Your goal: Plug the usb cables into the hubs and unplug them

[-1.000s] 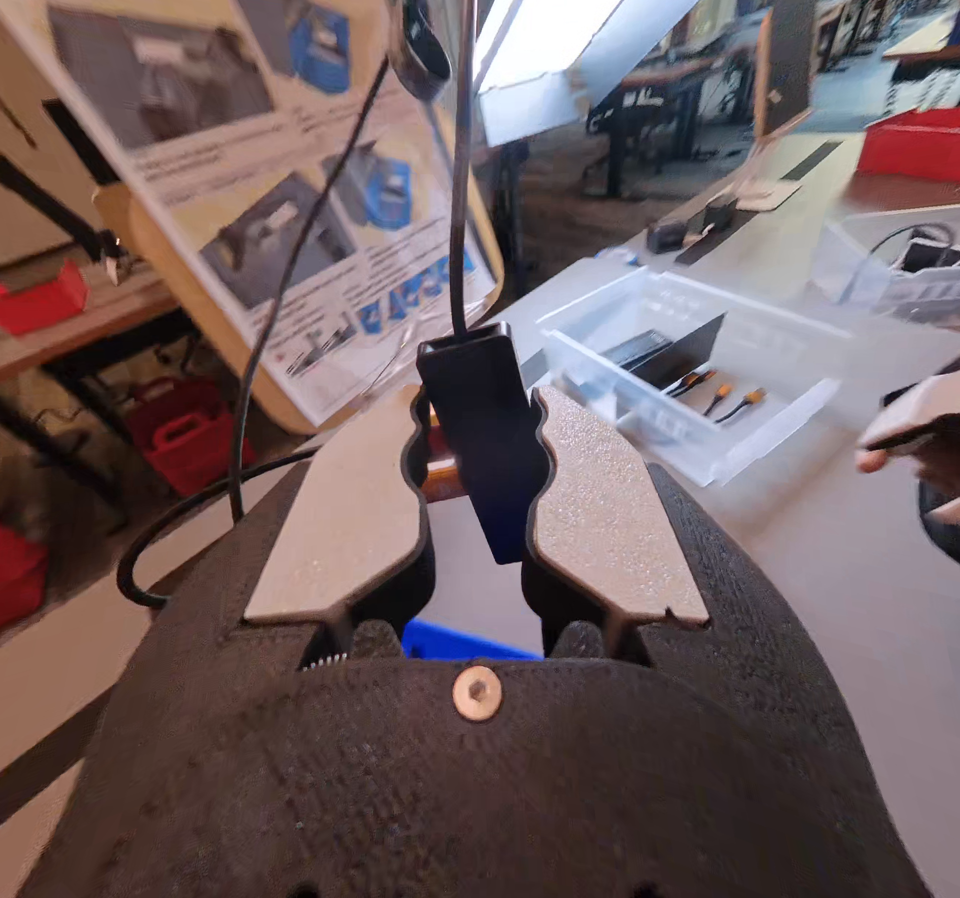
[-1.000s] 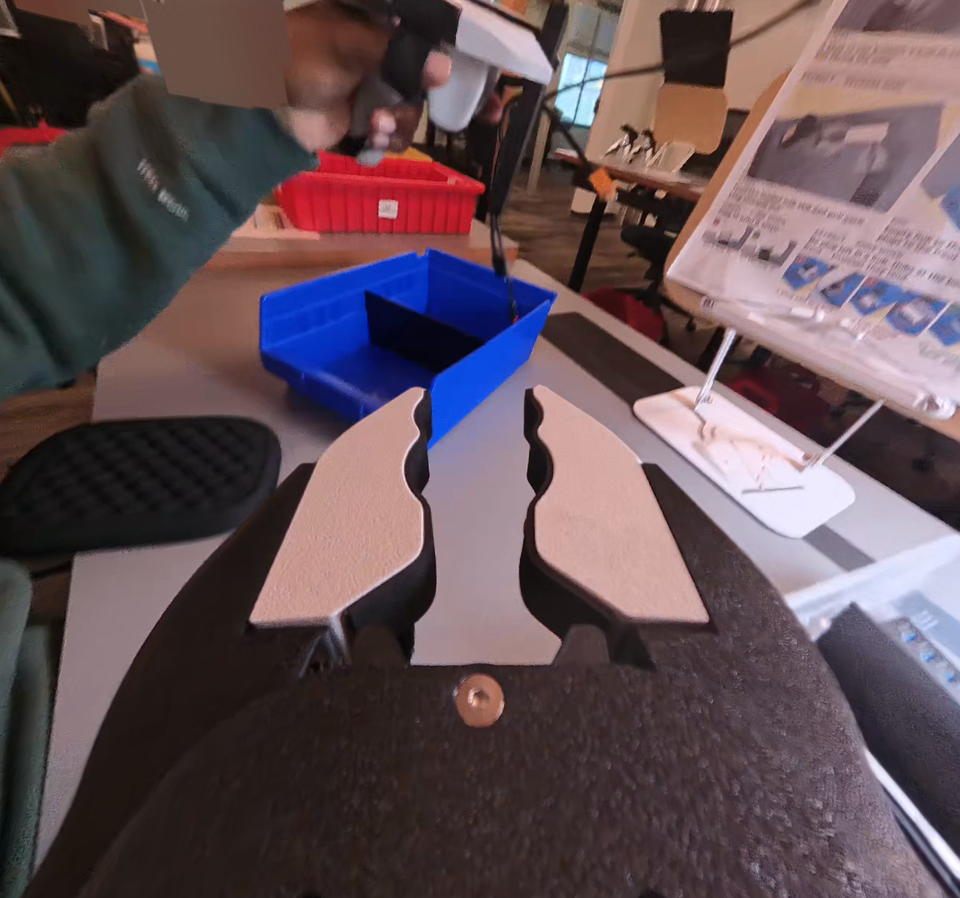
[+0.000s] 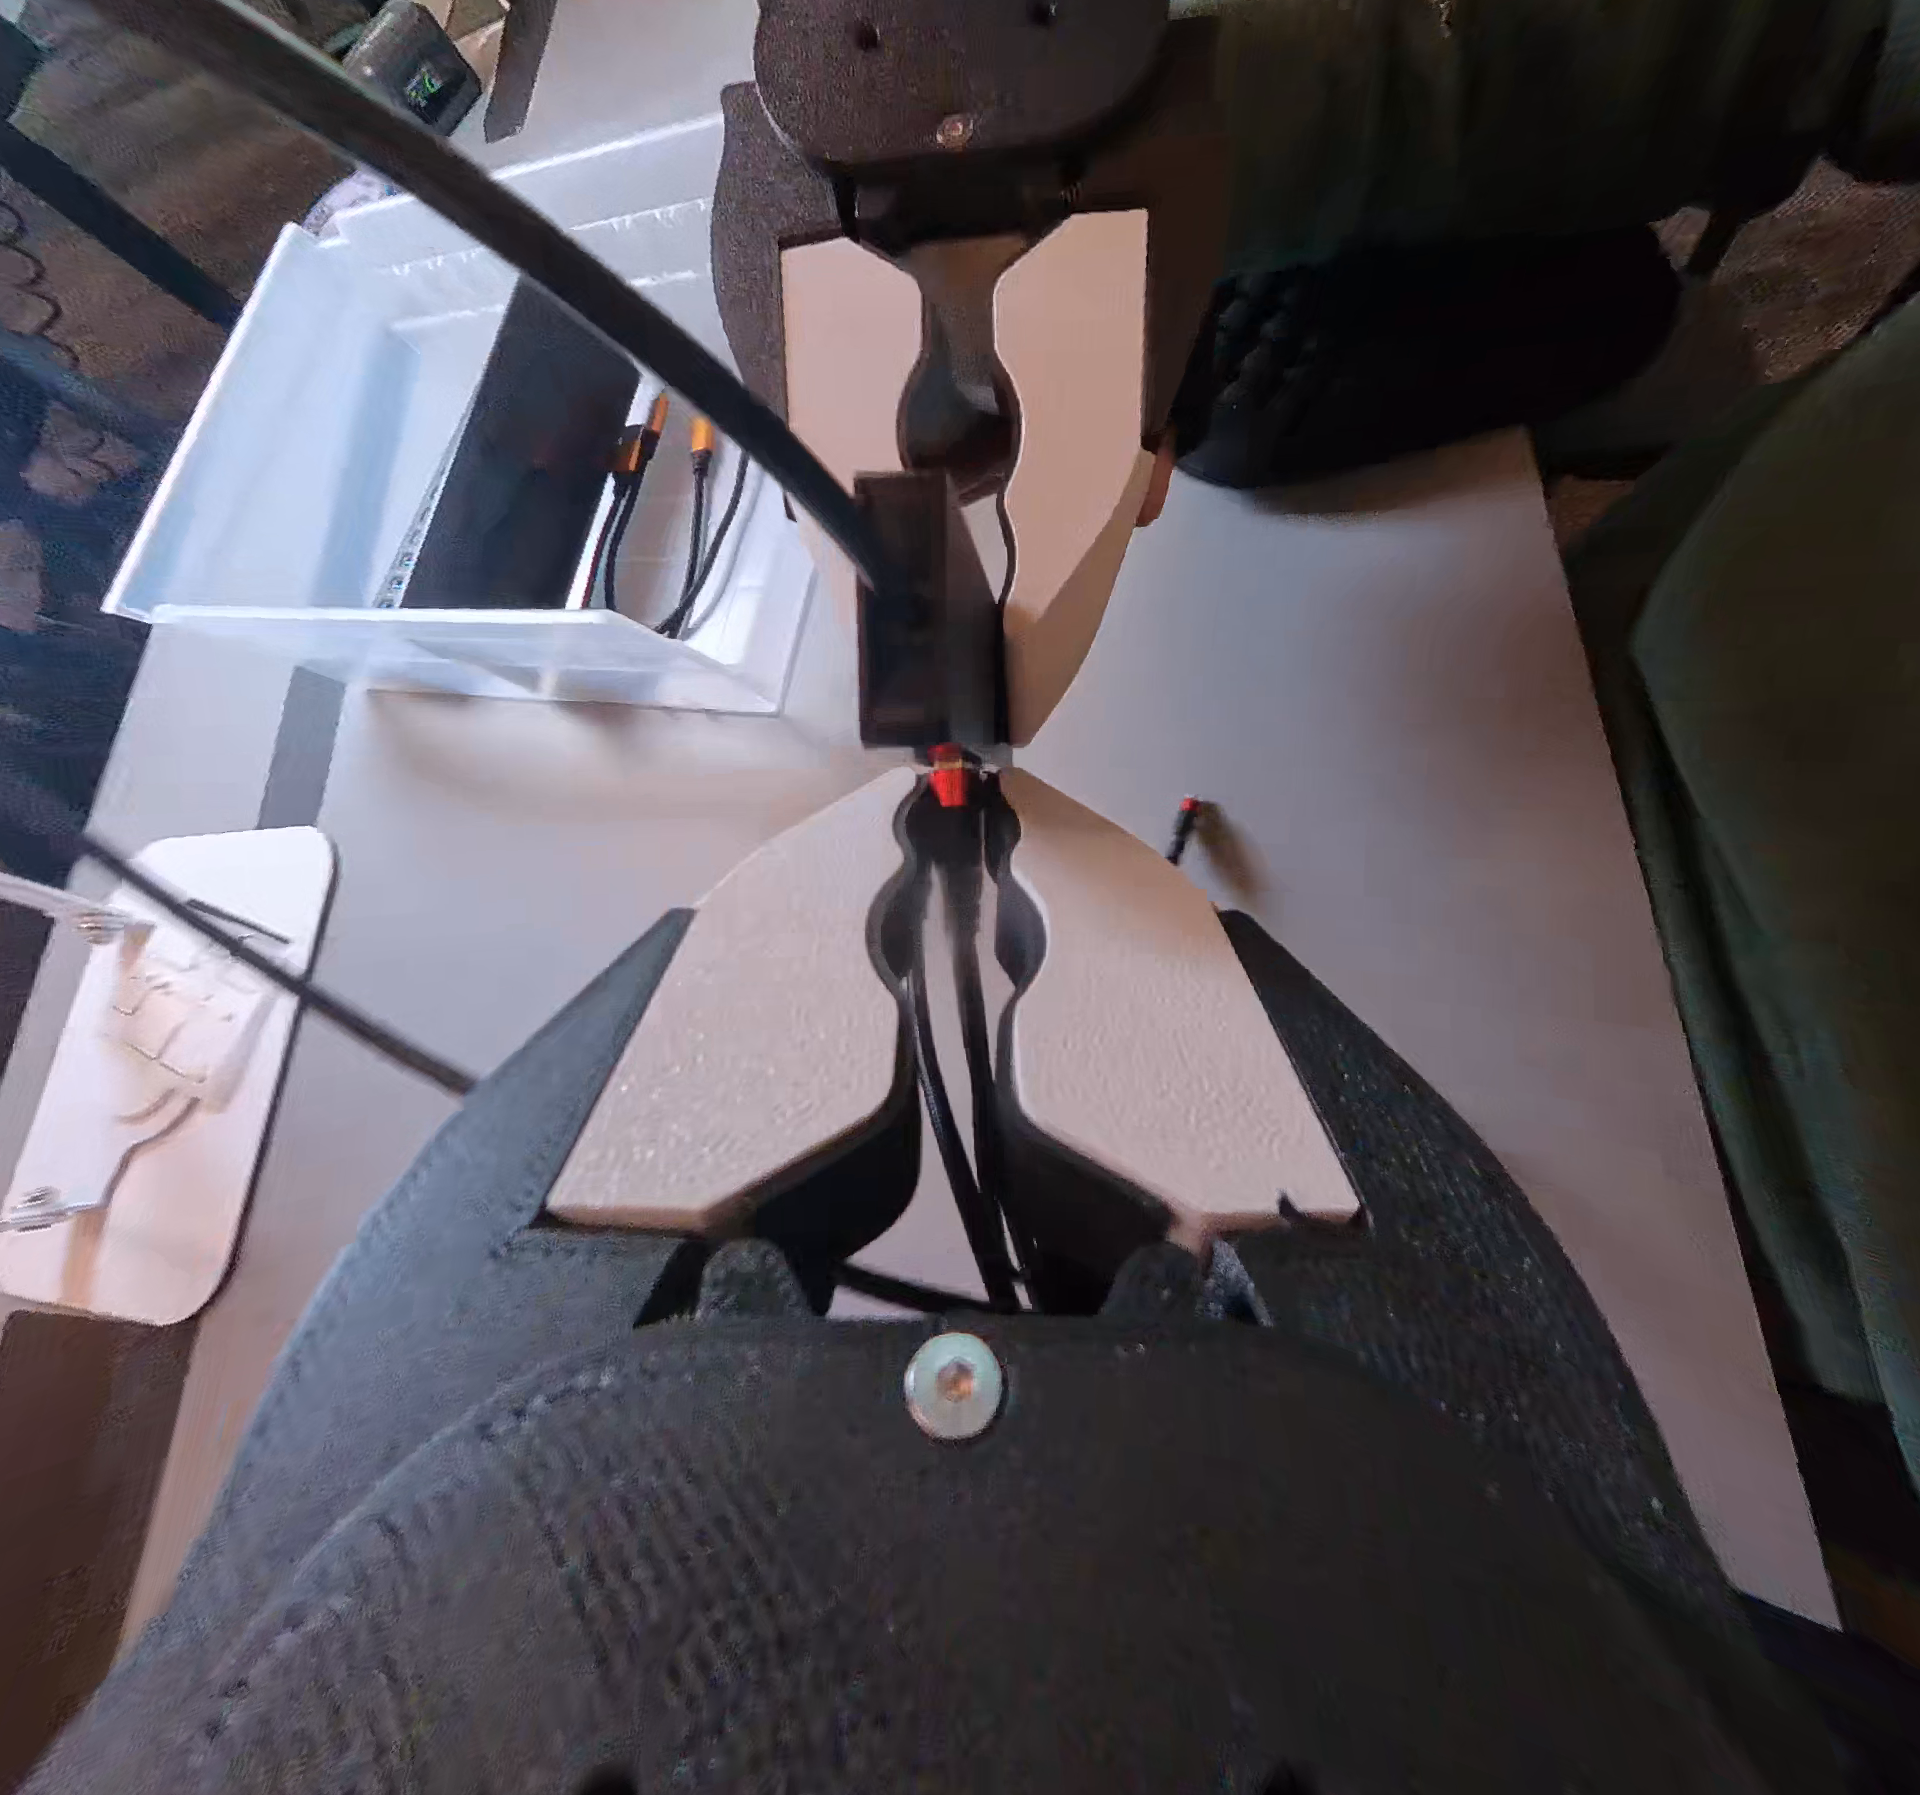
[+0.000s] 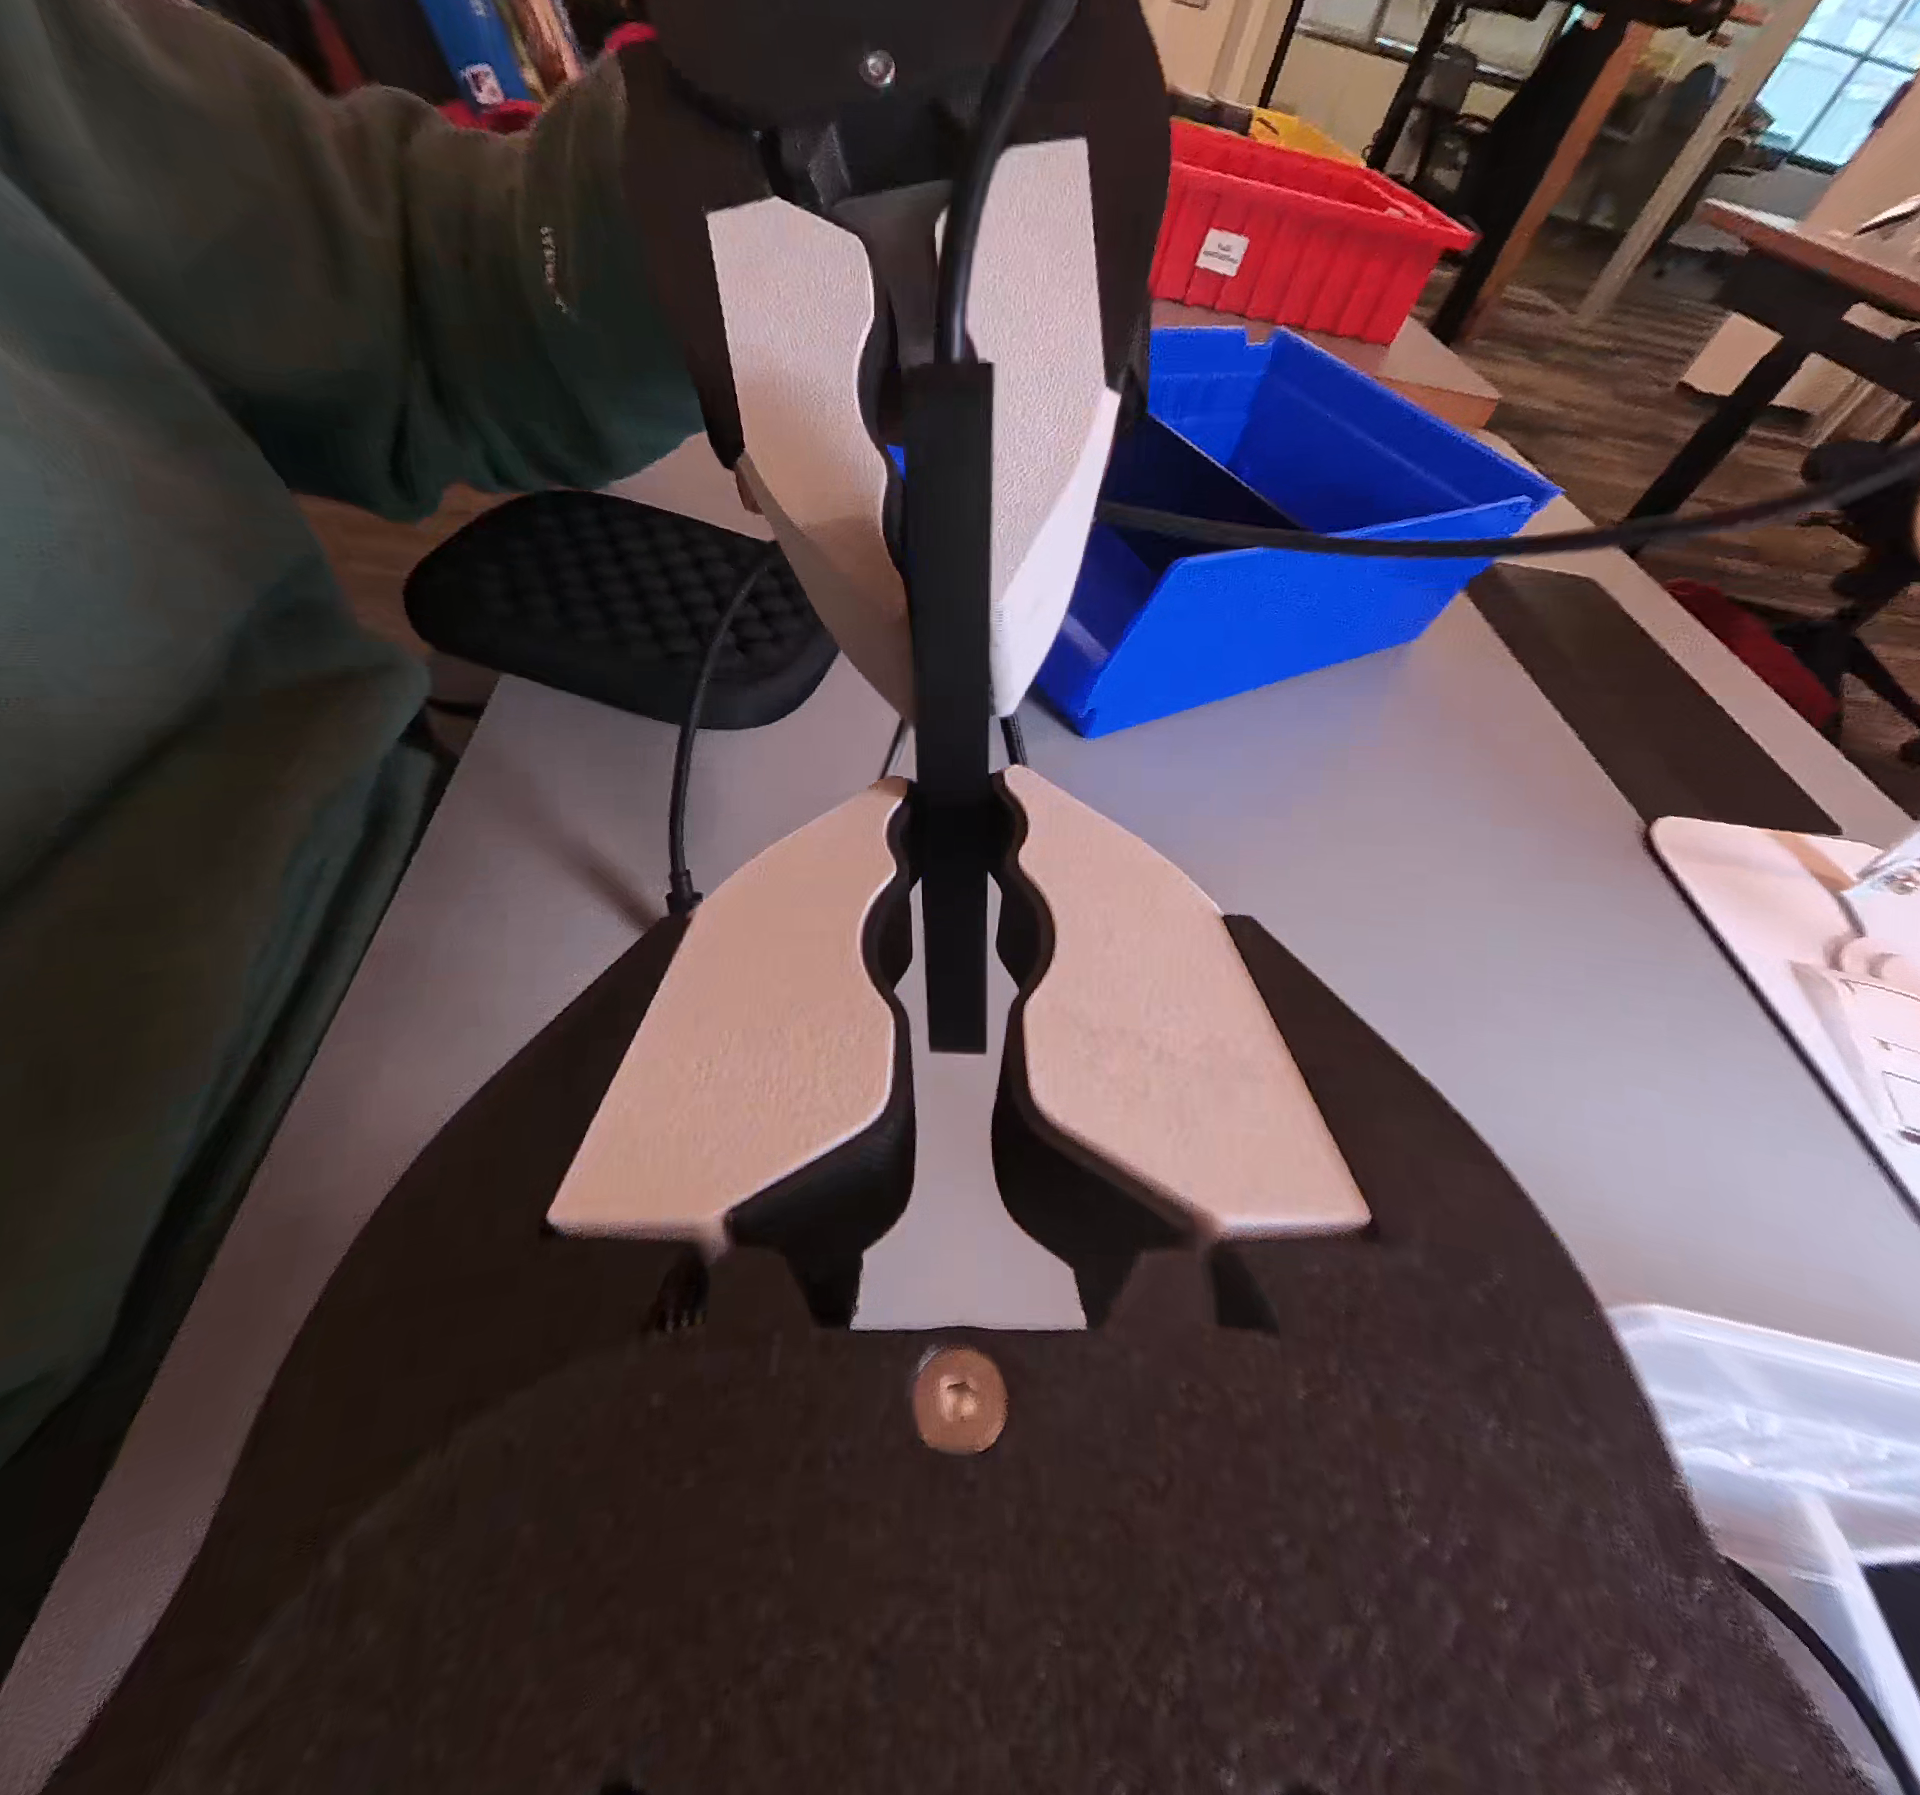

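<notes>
In the left wrist view my left gripper (image 3: 951, 779) is shut on a black USB cable just behind its red plug (image 3: 948, 789). The plug's tip meets the near end of a black hub (image 3: 920, 623). How far it is in, I cannot tell. The right gripper (image 3: 940, 706) faces mine from above, shut on the hub. In the right wrist view my right gripper (image 4: 956, 789) is shut on the long black hub (image 4: 951, 914), with the left gripper (image 4: 956, 706) just beyond it. The hub's own cable (image 4: 966, 218) runs up and away.
A second red-tipped plug (image 3: 1190, 810) lies loose on the grey table (image 3: 1299, 914). A clear bin (image 3: 468, 644) holds orange-tipped cables (image 3: 655, 436). A blue bin (image 4: 1299, 592) and a red bin (image 4: 1299, 239) stand beyond. A white stand base (image 3: 156, 1070) sits at the left. The grippers are tip to tip, or close to it.
Earlier my left gripper held the hub up and my right gripper was open and empty. Now the right is shut on the hub and the left is shut on a red-plug cable.
</notes>
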Tool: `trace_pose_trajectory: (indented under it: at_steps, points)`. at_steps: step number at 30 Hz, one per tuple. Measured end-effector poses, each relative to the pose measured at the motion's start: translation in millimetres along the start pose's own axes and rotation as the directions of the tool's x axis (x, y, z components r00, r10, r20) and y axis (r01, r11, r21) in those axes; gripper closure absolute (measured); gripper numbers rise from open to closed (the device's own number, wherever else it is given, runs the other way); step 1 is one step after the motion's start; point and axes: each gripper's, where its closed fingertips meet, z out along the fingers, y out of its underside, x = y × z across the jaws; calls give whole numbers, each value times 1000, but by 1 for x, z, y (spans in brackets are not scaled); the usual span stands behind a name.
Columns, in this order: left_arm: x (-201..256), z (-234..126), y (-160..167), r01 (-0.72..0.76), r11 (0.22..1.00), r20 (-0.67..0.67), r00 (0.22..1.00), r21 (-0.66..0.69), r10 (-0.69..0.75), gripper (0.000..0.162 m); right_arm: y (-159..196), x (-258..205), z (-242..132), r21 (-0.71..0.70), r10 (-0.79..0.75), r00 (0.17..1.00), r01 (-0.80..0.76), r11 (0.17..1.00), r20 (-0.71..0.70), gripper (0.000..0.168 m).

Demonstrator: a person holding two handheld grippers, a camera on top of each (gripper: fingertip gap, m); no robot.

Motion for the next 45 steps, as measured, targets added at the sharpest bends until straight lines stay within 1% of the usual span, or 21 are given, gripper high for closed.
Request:
trace_pose_trajectory:
  at_steps: [2, 5, 8, 10, 14, 17, 22, 23, 24, 25, 26, 27, 28, 32, 34, 36, 39, 42, 45]
  points:
    - [4, 1, 3, 57, 998, -25, 998, 38, -56, 154, 3, -3, 2, -11, 14, 999, -13, 1000, 35, 157]
    - [4, 5, 17, 116, 993, -35, 993, 26, -115, 154, 12, 0, 11, -47, -6, 1000, 7, 999, 30, 156]
    - [11, 13, 32, 162, 987, -78, 984, -3, -162, 154, 8, -3, 21, -14, 1, 999, -1, 1000, 45, 147]
    - [16, 16, 39, 184, 983, -98, 978, -2, -184, 154, 12, -7, 27, -41, -14, 997, 17, 999, 74, 156]
    - [18, 15, 44, 210, 974, -124, 972, 79, -200, 154, 15, -9, 33, -17, 29, 994, -28, 999, 106, 157]
    - [15, 12, 49, 199, 973, -101, 977, 120, -188, 154, 23, -6, 33, -29, 54, 992, -51, 998, 111, 157]
    - [19, 9, 52, 258, 960, -156, 958, 113, -239, 154, 25, -10, 35, 0, 84, 985, -85, 996, 153, 157]
    - [18, 8, 56, 253, 963, -149, 960, 94, -238, 153, 25, -8, 33, -1, 81, 985, -82, 997, 149, 157]
    - [12, 5, 69, 229, 973, -102, 969, 37, -225, 154, 24, -1, 26, 10, 82, 988, -84, 996, 130, 157]
    - [0, -5, 81, 230, 972, -37, 973, 39, -229, 154, 17, 11, 9, 68, 112, 989, -119, 991, 97, 157]
    - [-6, -17, 84, 293, 951, -43, 956, 99, -291, 154, 10, 21, -11, 123, 137, 988, -145, 982, 73, 157]
    - [-10, -26, 86, 327, 934, -53, 945, 146, -322, 154, 7, 26, -26, 140, 143, 988, -150, 979, 61, 157]
    - [-10, -31, 87, 330, 928, -60, 944, 174, -324, 154, 3, 31, -34, 152, 140, 989, -144, 978, 36, 157]
    - [-13, -35, 86, 341, 923, -59, 940, 177, -336, 154, -11, 36, -42, 168, 91, 996, -93, 981, 19, 157]
    - [-13, -37, 82, 363, 910, -81, 932, 202, -354, 154, -19, 37, -46, 168, 63, 998, -62, 984, 0, 157]
    - [-9, -31, 87, 339, 927, -64, 941, 163, -332, 154, -26, 37, -51, 192, 60, 998, -57, 980, -9, 157]
    - [0, -25, 81, 305, 939, -79, 952, 161, -296, 154, -20, 37, -48, 165, 63, 997, -55, 985, -38, 157]
    - [-2, -34, 63, 299, 925, -71, 954, 232, -291, 143, -11, 39, -42, 137, 79, 996, -71, 988, -52, 157]
    - [-10, -40, 46, 252, 927, 4, 965, 278, -264, 137, -6, 33, -31, 114, 86, 996, -83, 990, -19, 157]
